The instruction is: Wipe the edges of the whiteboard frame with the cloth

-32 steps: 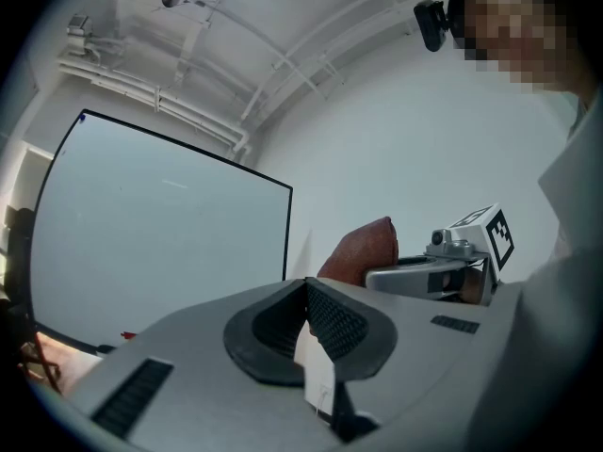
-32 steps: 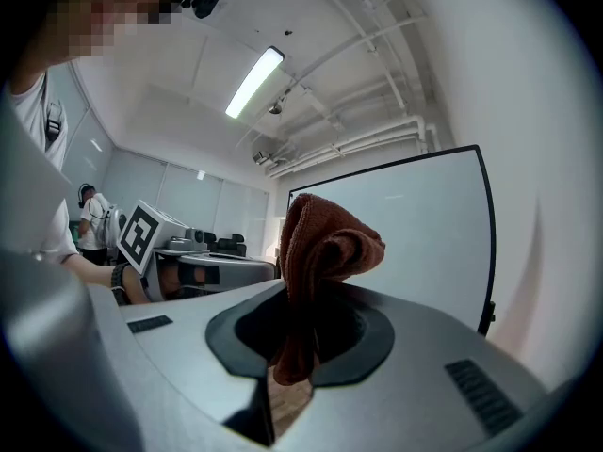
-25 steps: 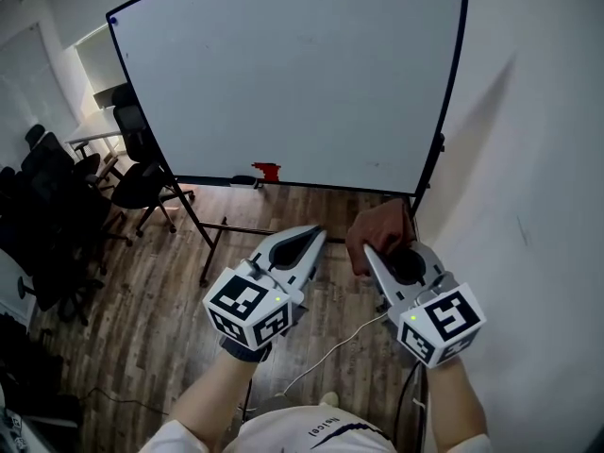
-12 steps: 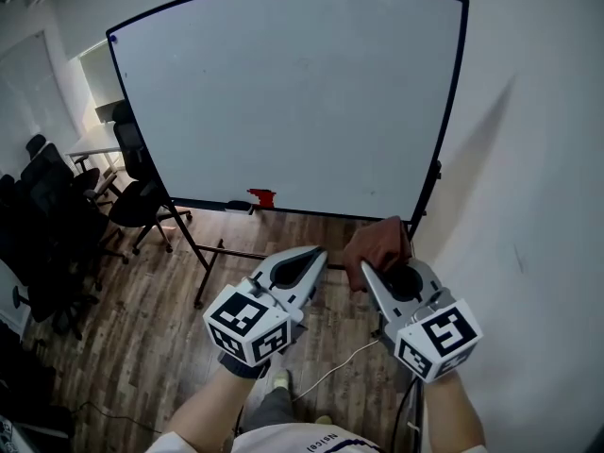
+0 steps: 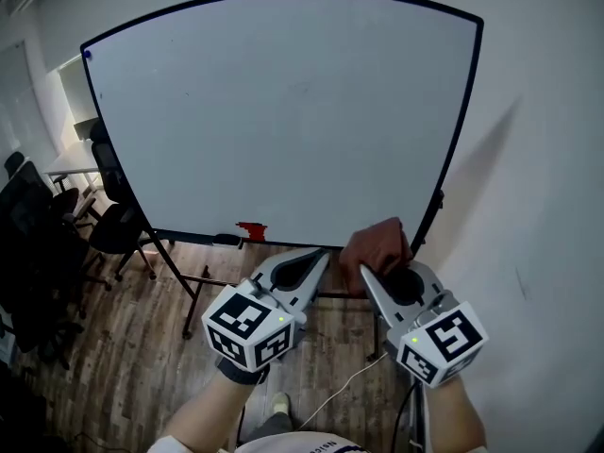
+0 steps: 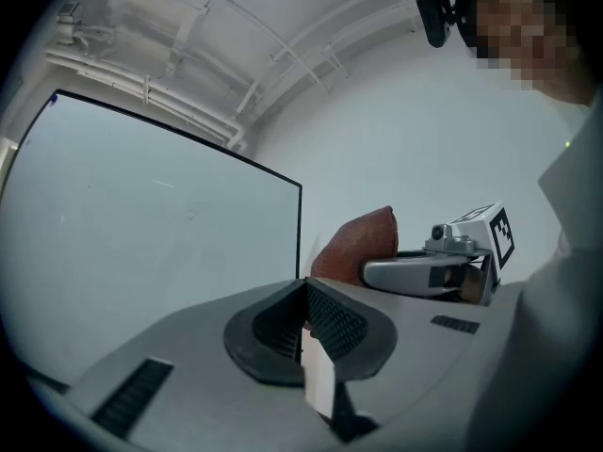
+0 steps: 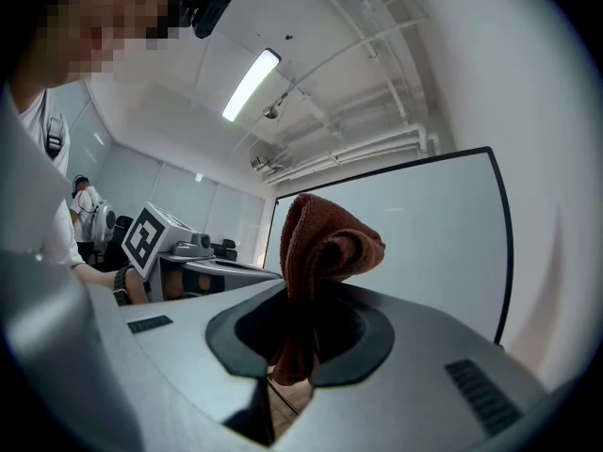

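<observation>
The whiteboard [image 5: 283, 121] with its thin dark frame [image 5: 460, 130] stands ahead and fills the upper head view. A rust-brown cloth [image 5: 376, 247] sticks up bunched from my right gripper [image 5: 366, 270], which is shut on it just below the board's lower right corner. In the right gripper view the cloth [image 7: 325, 243] rises from the jaws, with the frame's right edge [image 7: 506, 243] behind it. My left gripper [image 5: 318, 257] is beside it, shut and empty. The left gripper view shows closed jaws, the cloth [image 6: 358, 243] and the frame edge [image 6: 300, 234].
A small red item [image 5: 251, 230] sits on the board's bottom ledge. The stand's dark legs [image 5: 179, 300] spread over the wood floor. Black office chairs [image 5: 38, 243] crowd the left. A white wall [image 5: 547, 206] is close on the right. A pale cable [image 5: 340, 380] runs across the floor.
The whiteboard now looks larger and nearer, its lower edge close above both grippers. The grippers keep their side-by-side pose, the cloth still held in the right.
</observation>
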Tool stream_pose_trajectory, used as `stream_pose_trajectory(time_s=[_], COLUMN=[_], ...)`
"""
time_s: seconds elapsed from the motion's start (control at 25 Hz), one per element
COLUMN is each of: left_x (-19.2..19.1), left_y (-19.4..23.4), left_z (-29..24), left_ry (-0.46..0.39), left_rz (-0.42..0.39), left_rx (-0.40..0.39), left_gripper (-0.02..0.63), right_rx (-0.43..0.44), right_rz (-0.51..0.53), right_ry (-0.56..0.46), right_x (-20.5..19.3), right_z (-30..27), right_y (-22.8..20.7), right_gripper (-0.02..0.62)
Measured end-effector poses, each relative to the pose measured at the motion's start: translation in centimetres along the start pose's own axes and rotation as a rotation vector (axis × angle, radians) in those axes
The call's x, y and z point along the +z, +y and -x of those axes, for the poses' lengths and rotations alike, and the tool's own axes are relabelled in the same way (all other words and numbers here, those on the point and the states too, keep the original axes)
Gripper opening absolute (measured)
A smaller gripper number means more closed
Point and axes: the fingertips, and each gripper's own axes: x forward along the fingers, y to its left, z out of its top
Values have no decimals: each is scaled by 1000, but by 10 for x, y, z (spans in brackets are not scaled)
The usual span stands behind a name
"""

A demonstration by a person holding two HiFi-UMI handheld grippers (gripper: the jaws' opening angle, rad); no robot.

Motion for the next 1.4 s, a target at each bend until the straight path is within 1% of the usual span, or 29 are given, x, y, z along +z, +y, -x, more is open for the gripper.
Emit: stream_pose_trajectory(time_s=[0.2, 0.4, 0.52, 0.64, 0.8, 0.92, 1.12, 1.24, 1.4], left_x=[19, 39, 47, 48, 50, 62, 79, 91, 120], left_y=[58, 113, 139, 156, 164, 165, 156, 148, 128], left_z=[-25, -49, -60, -74, -97, -113, -142, -168, -221], left_ry=[-5, -14, -22, -27, -34, -53, -86, -104, -146], left_rz=[-22, -35, -41, -41, -34, -39, -58, -58, -63], left_rx=[-48, -107, -132, -159, -202, -214, -229, -239, -250], left_gripper=[9, 9, 9, 9, 9, 9, 9, 9, 9], right_rx=[-27, -75, -103, -126, -150, -150, -148, -144, -136], right_rz=[18, 34, 44, 49, 48, 61, 105, 135, 184], right_ry=[-7, -15, -18, -7, 7, 12, 0, -6, -20], right_x=[14, 30, 36, 32, 31, 36, 46, 60, 86], right_z=[-63, -122, -147, -165, -177, -182, -175, -166, -147], right_y=[-20, -44, -55, -65, -82, -95, -121, -150, -206], right_gripper=[54, 54, 54, 54, 54, 54, 54, 54, 54])
